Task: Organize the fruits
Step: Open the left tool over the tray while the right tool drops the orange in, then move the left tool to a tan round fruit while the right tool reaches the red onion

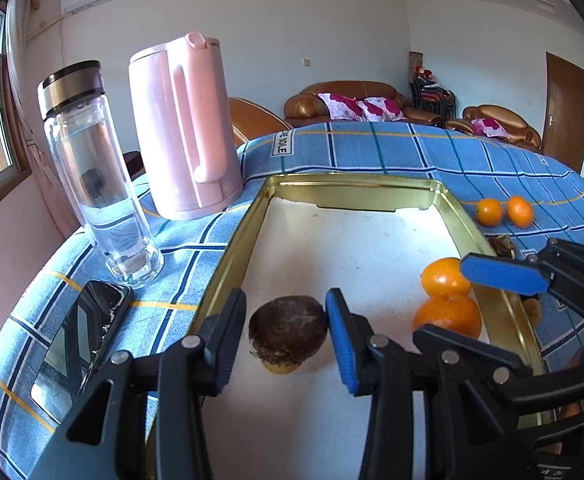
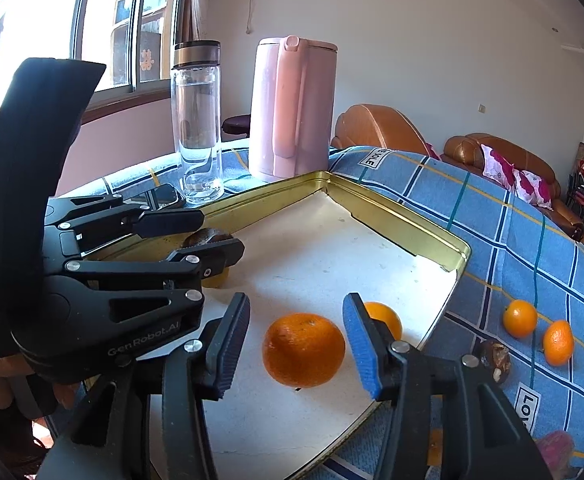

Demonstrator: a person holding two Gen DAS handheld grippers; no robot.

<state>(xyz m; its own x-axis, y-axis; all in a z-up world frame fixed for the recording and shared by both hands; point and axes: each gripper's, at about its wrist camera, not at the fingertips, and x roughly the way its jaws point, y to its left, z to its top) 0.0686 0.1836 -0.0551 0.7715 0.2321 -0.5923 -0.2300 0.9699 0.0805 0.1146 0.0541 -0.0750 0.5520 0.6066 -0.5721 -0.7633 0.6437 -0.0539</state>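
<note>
A gold-rimmed tin tray (image 1: 355, 190) (image 2: 391, 216) with a white floor lies on the blue checked cloth. In the left wrist view a dark brown fruit (image 1: 288, 330) (image 2: 208, 236) rests on the tray floor between the fingers of my left gripper (image 1: 287, 340) (image 2: 222, 232), which is open with its pads just clear of the fruit. My right gripper (image 2: 296, 344) (image 1: 443, 300) is open around a large orange (image 2: 303, 350) (image 1: 447, 314) sitting on the tray. A second orange (image 2: 383, 316) (image 1: 443, 276) lies just beyond its right finger.
Two small oranges (image 2: 519, 319) (image 2: 558, 342) and a brown fruit (image 2: 495, 361) lie on the cloth right of the tray. A glass bottle (image 1: 100, 184), a pink kettle (image 1: 184, 128) and a phone (image 1: 80, 340) stand left of it.
</note>
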